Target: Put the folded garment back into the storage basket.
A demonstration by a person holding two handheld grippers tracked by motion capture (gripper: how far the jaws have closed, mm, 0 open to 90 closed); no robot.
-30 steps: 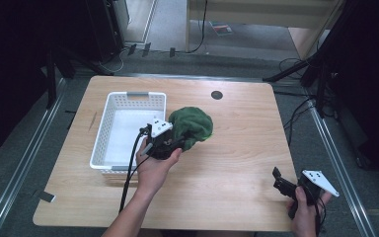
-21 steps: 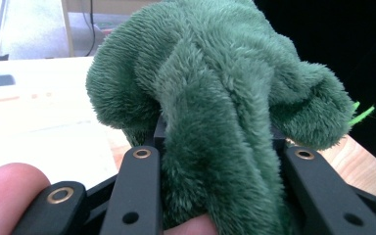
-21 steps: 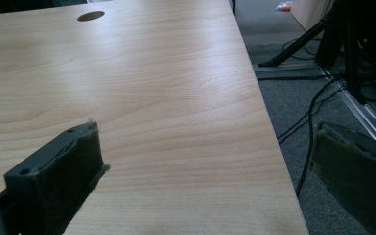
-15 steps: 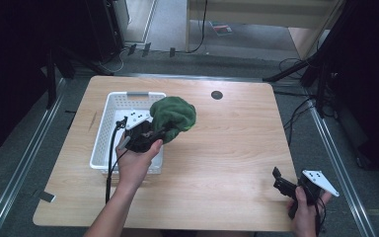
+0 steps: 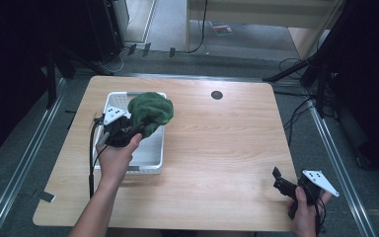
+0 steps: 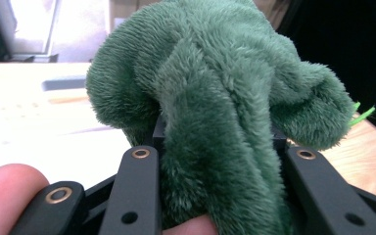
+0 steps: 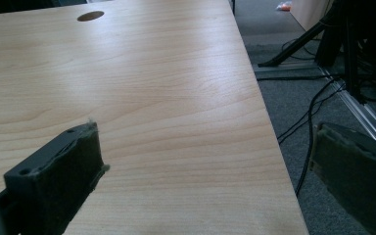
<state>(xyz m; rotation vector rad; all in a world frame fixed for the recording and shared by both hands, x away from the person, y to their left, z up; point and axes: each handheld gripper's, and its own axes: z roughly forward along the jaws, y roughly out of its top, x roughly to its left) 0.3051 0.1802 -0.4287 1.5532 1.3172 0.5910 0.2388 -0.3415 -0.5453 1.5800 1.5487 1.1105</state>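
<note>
The green cloth [image 5: 150, 112] looks soft, light and plush, a thing that bunches and droops rather than keeps a shape, so a deep pinch on a thick fold near the middle should hold best. The left gripper [image 5: 128, 129] has its jaws clamped on just such a fold: in the left gripper view the cloth [image 6: 215, 112] fills the gap between the jaws and bulges out above and beyond their tips. Held so, it hangs over the white basket [image 5: 155, 160] on the desk [image 5: 227, 148]. The right gripper [image 5: 282, 183] rests near the desk's corner, jaws spread wide apart with nothing between them, well away from the cloth.
</note>
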